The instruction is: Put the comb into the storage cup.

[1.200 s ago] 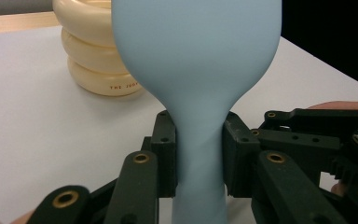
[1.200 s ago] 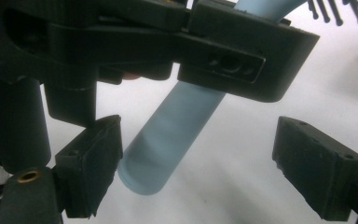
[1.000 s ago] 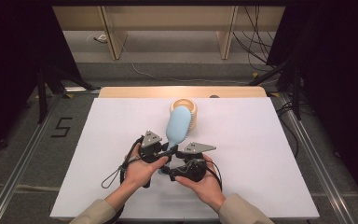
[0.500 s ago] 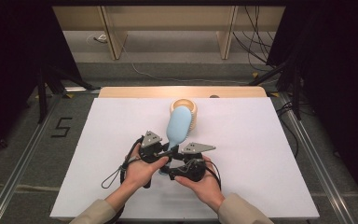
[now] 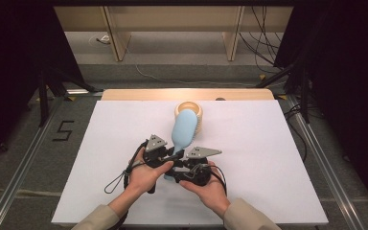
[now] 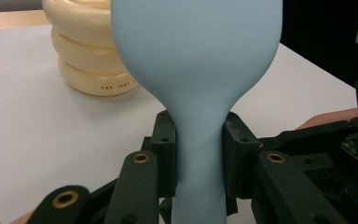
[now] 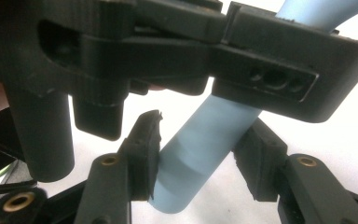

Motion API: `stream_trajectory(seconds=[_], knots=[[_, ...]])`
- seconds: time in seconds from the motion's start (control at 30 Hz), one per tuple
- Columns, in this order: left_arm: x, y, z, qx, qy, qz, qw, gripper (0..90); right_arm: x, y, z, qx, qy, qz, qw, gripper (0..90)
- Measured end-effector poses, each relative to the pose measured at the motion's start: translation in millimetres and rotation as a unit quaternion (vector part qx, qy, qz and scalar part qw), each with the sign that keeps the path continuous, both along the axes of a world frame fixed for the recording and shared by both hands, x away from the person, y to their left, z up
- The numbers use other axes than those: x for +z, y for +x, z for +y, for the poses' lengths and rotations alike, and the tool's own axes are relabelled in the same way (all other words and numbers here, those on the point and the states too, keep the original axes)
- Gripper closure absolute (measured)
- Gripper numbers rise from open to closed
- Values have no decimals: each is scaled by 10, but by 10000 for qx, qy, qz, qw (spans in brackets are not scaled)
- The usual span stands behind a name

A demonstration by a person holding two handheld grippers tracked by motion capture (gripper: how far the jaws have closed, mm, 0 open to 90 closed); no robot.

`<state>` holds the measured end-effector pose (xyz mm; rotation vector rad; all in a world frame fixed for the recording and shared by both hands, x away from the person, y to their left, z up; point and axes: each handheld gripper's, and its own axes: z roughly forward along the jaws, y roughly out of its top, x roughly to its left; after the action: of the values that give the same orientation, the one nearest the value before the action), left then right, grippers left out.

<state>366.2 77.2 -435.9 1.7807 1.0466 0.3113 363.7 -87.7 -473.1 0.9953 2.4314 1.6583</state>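
A light blue balloon (image 5: pixel 184 129) lies on the white table with its round end against a cream stack of rings (image 5: pixel 189 106). My left gripper (image 5: pixel 175 154) is shut on the balloon's narrow neck (image 6: pixel 199 140), pads pressed on both sides. My right gripper (image 7: pixel 198 163) has just been closing around the open end of the neck (image 7: pixel 200 154). Its pads stand close on either side, and I see no squeeze in the tube. In the high view the right gripper (image 5: pixel 171 175) points left, just below the left one.
The cream ring stack (image 6: pixel 84 60) stands right behind the balloon, near the table's far edge (image 5: pixel 187 94). The white table top (image 5: pixel 278 153) spreads wide to both sides. Cables trail from both grippers near the person's hands.
Both hands and the balloon stay where they were in the high view. No movement of the ring stack.
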Motion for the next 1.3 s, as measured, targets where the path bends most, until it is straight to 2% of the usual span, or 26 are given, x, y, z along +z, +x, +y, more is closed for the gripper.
stream_trajectory(seconds=[0.17, 0.43, 0.73, 0.8, 0.83, 1.0, 1.2, 1.3], knots=[[9, -6, -1, -16, 5, -27, 10000, 695, 5, 15, -20, 5, 94, 123, 9999, 567], [13, -12, -7, -81, 27, -69, 9999, 692, -5, 64, -78, -54, 318, 479, 9983, 633], [24, -13, -10, -145, 35, -151, 9998, 678, -12, 107, -138, -78, 625, 888, 9941, 669], [26, -13, -10, -152, 38, -166, 9997, 676, -15, 110, -141, -75, 647, 914, 9937, 669], [26, -12, -9, -163, 48, -183, 9997, 672, -16, 114, -145, -66, 743, 1013, 9921, 670], [28, -5, -3, -181, 70, -229, 9996, 659, -25, 123, -155, -47, 865, 1147, 9896, 671], [37, 0, 0, -239, 134, -279, 9992, 634, -28, 126, -164, -62, 923, 1215, 9883, 671], [39, 4, -7, -357, 206, -278, 9988, 602, -27, 126, -167, -76, 932, 1230, 9880, 671]])
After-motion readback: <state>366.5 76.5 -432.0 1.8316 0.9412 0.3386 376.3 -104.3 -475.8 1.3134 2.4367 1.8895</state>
